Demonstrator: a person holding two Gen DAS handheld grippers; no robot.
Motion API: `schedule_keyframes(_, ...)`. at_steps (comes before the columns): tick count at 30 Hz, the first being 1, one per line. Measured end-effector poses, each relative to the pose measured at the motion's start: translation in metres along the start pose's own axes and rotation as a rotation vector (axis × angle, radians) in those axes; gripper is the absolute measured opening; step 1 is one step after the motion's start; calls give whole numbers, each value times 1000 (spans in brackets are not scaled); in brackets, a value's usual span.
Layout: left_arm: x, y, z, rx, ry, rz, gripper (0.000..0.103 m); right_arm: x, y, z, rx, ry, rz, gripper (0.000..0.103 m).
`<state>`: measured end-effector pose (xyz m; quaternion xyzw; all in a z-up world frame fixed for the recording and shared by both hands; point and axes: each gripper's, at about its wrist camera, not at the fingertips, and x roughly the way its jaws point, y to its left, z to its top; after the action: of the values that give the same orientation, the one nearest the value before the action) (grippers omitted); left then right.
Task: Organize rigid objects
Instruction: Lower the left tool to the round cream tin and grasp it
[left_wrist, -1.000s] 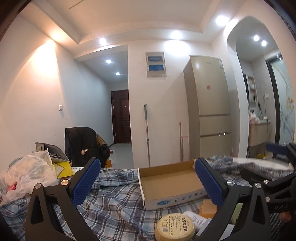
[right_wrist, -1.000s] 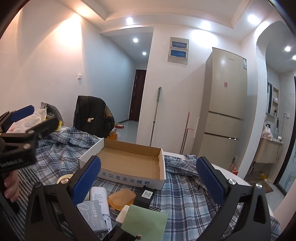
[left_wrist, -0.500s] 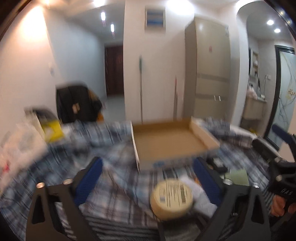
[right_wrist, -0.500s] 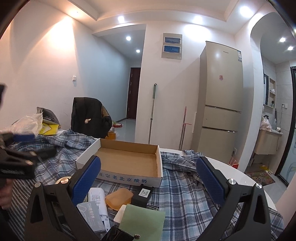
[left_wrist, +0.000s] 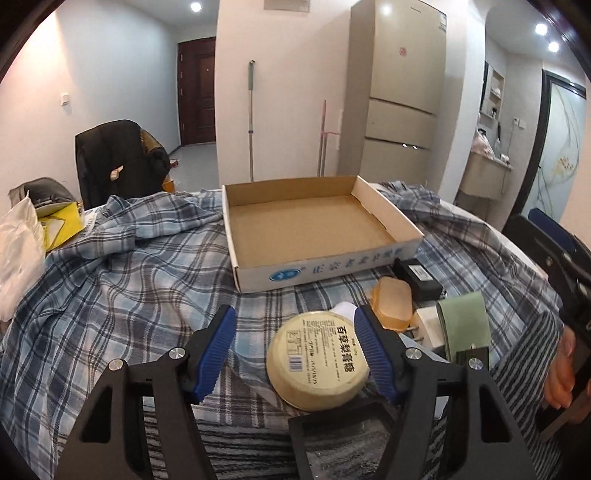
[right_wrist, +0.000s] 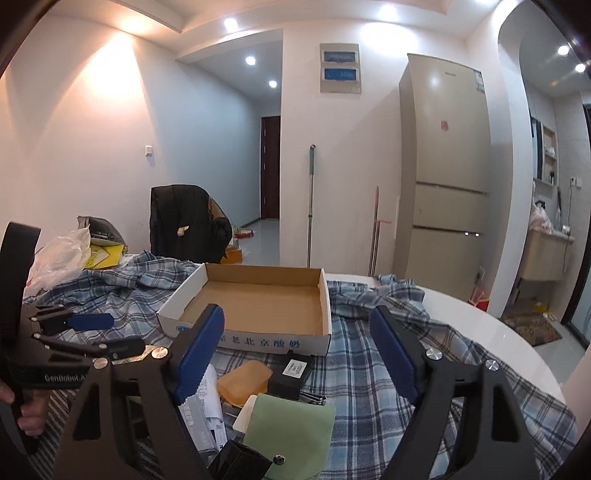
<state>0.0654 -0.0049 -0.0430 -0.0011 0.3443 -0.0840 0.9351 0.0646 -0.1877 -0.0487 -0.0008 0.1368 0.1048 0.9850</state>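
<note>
Jaws of the left gripper (left_wrist: 295, 343) stand spread around a round yellow tin (left_wrist: 318, 360), one pad beside its right edge, the other apart from it, so nothing is gripped. Right gripper (right_wrist: 297, 352) jaws hang released above the pile, holding nothing.

Largest, a plaid cloth (left_wrist: 110, 280) covers the white desk (right_wrist: 491, 332). On it sits the open cardboard box (left_wrist: 314, 225), bare inside: sorting seems barely begun. Just in front lie the things left to move: the tin, a green snap pouch (right_wrist: 291, 424), an orange plastic case (left_wrist: 393, 302), a black adapter (left_wrist: 417, 277).
</note>
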Motion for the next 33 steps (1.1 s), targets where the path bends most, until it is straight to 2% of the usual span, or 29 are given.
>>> schedule_keyframes(3, 5, 4, 0, -14, 25, -7, 70, 0, 0, 0, 4, 0, -15, 80)
schedule_keyframes(6, 11, 7, 0, -34, 51, 1, 82, -1, 2, 0, -1, -4, -21, 80)
schedule_keyframes(8, 14, 8, 0, -35, 66, -16, 82, -1, 2, 0, -5, -7, -24, 80)
schedule_keyframes(13, 24, -5, -2, 33, 119, -36, 86, 0, 3, 0, -10, -6, -35, 82)
schedule_keyframes(16, 27, -21, -6, 113, 133, 8, 86, -1, 1, 1, -2, -11, -47, 85)
schedule_keyframes(18, 31, -23, -7, 126, 147, 18, 86, -2, -1, 1, 3, -15, -51, 85)
schedule_keyframes(21, 37, -15, -6, 76, 182, 8, 86, -3, 0, 2, -1, -22, -56, 86)
schedule_keyframes(23, 40, -6, -6, 24, 195, -19, 77, -4, 2, 2, -11, -24, -58, 86)
schedule_keyframes(24, 40, -4, -6, 12, 197, -28, 77, -4, 2, 1, -17, -26, -59, 86)
schedule_keyframes(27, 39, -7, -5, 31, 197, -20, 77, -5, 5, 1, -33, -34, -62, 86)
schedule_keyframes(30, 49, -16, -7, 77, 240, 15, 77, -4, 6, 1, -39, -30, -63, 86)
schedule_keyframes(31, 56, -17, -7, 79, 274, 23, 77, -4, 6, 1, -39, -27, -63, 86)
schedule_keyframes(33, 57, -9, -7, 36, 280, 0, 77, -2, 5, 1, -33, -19, -63, 86)
